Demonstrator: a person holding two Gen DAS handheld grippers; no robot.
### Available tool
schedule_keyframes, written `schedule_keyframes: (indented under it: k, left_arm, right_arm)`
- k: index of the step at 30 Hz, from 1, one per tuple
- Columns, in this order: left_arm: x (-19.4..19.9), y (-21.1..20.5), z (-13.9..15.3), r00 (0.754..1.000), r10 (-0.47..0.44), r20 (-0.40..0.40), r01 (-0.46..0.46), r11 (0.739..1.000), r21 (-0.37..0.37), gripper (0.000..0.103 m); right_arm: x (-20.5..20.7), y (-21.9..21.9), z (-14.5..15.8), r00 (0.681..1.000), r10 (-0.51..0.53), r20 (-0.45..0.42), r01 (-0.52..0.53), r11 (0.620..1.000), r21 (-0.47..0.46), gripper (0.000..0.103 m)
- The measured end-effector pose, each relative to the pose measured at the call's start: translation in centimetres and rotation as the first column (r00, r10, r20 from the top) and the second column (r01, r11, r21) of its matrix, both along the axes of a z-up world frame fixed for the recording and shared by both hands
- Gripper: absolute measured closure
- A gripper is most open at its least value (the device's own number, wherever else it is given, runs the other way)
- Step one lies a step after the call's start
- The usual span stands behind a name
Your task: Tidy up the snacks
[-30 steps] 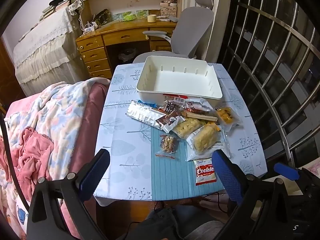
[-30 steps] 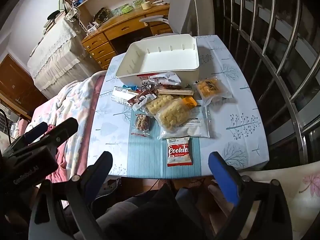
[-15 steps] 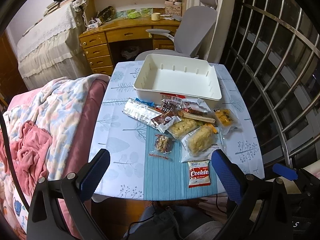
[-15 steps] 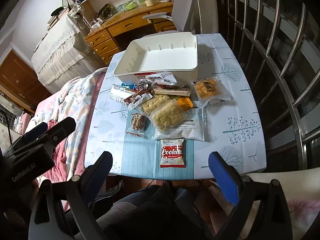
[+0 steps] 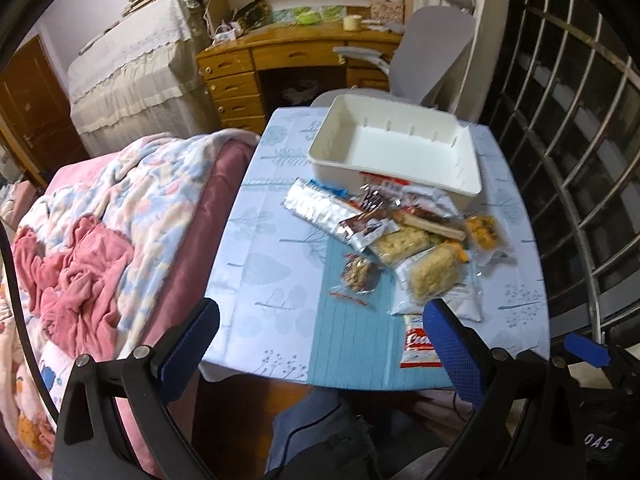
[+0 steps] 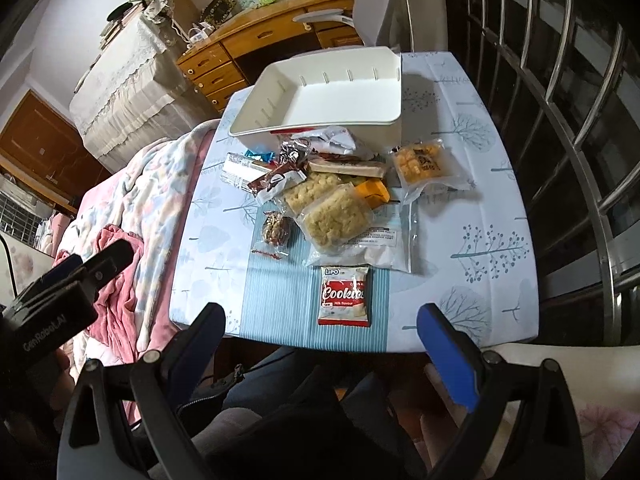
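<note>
An empty white bin (image 5: 400, 148) (image 6: 332, 92) stands at the far end of a small table (image 5: 276, 280) (image 6: 472, 216). In front of it lie several snack packets: a red and white Cookies pack (image 6: 344, 295) (image 5: 416, 346) nearest me, two clear bags of pale puffed snacks (image 6: 336, 220) (image 5: 432, 272), an orange snack bag (image 6: 420, 164), a small nut ball packet (image 6: 276, 230) (image 5: 358, 276) and a silver wrapper (image 5: 316, 204). My left gripper (image 5: 320, 344) and right gripper (image 6: 320, 330) both hang open above the table's near edge, holding nothing.
A bed with a pink and floral blanket (image 5: 100, 232) borders the table's left side. A metal window grille (image 5: 580, 120) runs along the right. A grey office chair (image 5: 432, 48) and wooden desk (image 5: 280, 60) stand behind the table. A person's legs (image 6: 288, 420) are below.
Both grippers have drawn back and up from the table, so the snacks look smaller. The left view has swung right. Nothing on the table has moved.
</note>
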State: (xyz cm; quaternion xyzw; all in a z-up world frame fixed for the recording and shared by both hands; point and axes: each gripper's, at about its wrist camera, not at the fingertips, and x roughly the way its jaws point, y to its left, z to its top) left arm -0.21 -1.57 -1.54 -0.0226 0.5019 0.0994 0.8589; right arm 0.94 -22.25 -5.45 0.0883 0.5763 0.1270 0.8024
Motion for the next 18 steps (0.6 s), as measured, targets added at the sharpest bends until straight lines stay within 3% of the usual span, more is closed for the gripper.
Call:
schedule_keyframes:
  k: [4,11,18]
  left_arm:
    - [1.0,0.9,-1.0,0.999,0.015,-0.044,-0.015,1.000,0.003,0.002]
    - [4.5,1.6,-4.4,0.990,-0.032,-0.138,0.021,0.997,-0.078,0.002]
    - [9.4,0.9,-9.5,0.958,-0.137,-0.253,0.109,0.987,-0.120,0.002]
  right_arm:
    - [1.1,-0.2,-1.6,0.998,-0.034,-0.060,0.035,0.999,0.013,0.006]
    - [3.3,-0.1,-5.7,0.974,-0.093,-0.207,0.089,0.996,-0.027,0.006]
    - [5.3,0.4,-10.4,0.922,-0.150,-0.357,0.137,0.989,-0.062,0.006]
